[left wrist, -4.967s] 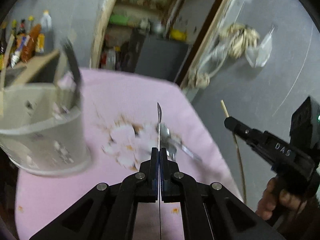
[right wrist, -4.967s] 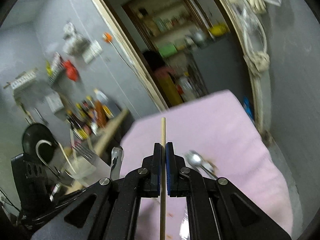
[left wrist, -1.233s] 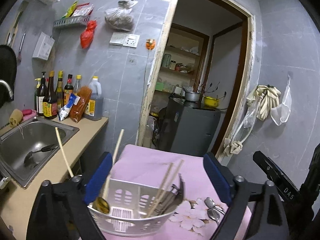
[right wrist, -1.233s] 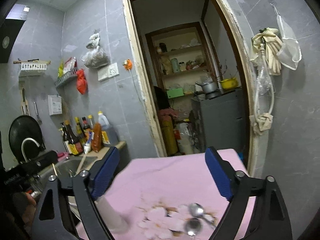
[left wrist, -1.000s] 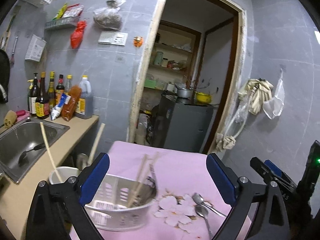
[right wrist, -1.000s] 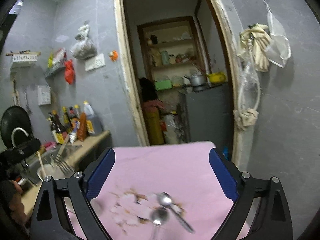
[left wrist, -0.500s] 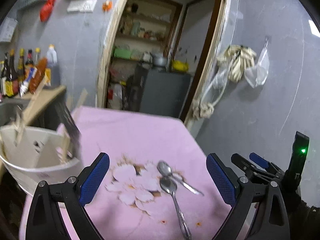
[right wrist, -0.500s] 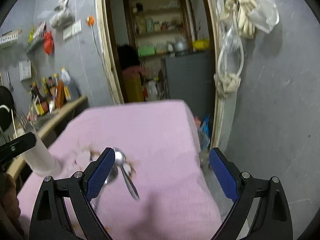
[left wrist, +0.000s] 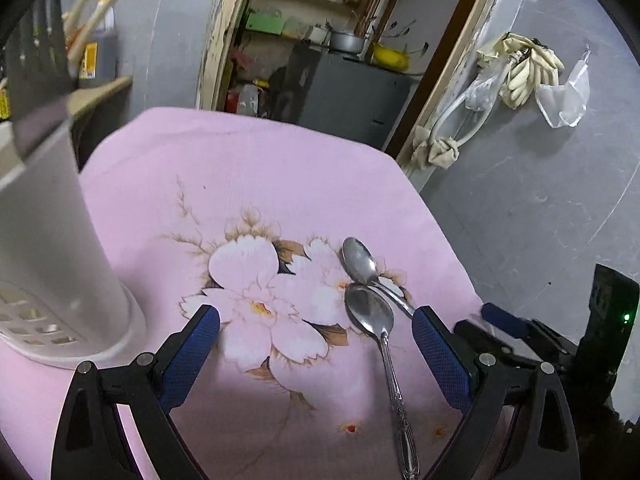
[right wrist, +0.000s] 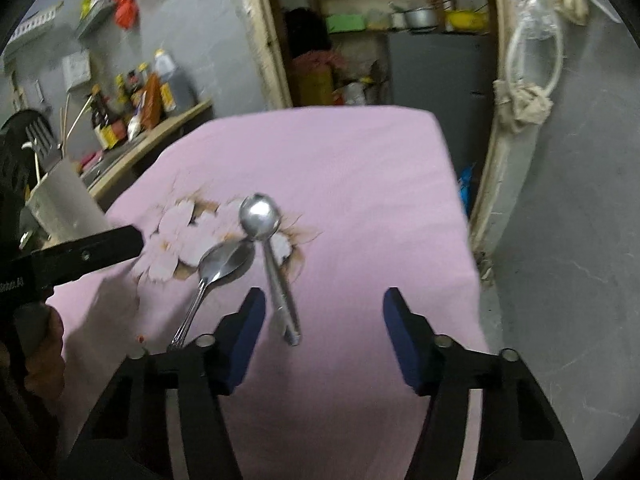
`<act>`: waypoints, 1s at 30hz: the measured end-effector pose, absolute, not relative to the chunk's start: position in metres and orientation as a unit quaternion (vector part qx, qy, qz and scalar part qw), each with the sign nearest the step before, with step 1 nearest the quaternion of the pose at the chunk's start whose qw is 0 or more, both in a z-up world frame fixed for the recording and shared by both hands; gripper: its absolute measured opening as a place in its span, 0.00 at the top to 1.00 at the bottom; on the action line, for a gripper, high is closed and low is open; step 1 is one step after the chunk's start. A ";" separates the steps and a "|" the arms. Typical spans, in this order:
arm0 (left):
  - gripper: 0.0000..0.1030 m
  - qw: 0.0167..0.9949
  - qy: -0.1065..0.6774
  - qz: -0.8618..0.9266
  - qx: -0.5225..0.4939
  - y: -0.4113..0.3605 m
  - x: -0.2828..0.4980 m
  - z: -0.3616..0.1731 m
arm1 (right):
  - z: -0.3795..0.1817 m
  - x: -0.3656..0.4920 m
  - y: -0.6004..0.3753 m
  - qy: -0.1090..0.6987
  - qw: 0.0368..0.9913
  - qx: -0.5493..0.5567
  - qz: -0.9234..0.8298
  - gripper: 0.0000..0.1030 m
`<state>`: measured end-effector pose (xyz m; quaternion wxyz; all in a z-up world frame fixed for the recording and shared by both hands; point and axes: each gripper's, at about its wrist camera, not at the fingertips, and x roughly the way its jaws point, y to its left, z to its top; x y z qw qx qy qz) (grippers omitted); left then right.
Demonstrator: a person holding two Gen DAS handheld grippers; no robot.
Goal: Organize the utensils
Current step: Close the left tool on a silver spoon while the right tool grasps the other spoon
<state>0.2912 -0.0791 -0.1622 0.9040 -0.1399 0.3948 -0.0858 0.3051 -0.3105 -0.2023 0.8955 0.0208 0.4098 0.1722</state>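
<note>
Two spoons [left wrist: 370, 312] are lying crossed on the pink floral surface [left wrist: 240, 184], beside the white utensil holder [left wrist: 44, 240]. Left tool [left wrist: 316, 344] and right tool [right wrist: 324, 328] are both hovering over them, released wide and grasping nothing.

Before you: two spoons [left wrist: 370, 312] of polished, glossy metal on a matt pink cloth [left wrist: 248, 184] printed with flowers; a smooth white plastic utensil holder [left wrist: 48, 248]; each hand-held gripper [right wrist: 320, 336] of matt black plastic with blue pads [right wrist: 244, 344].
</note>
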 end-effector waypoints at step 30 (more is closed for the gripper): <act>0.76 0.843 0.472 -0.174 -0.189 -0.112 0.340 -0.197 | -0.220 0.325 -0.331 0.436 0.880 0.065 0.177 0.66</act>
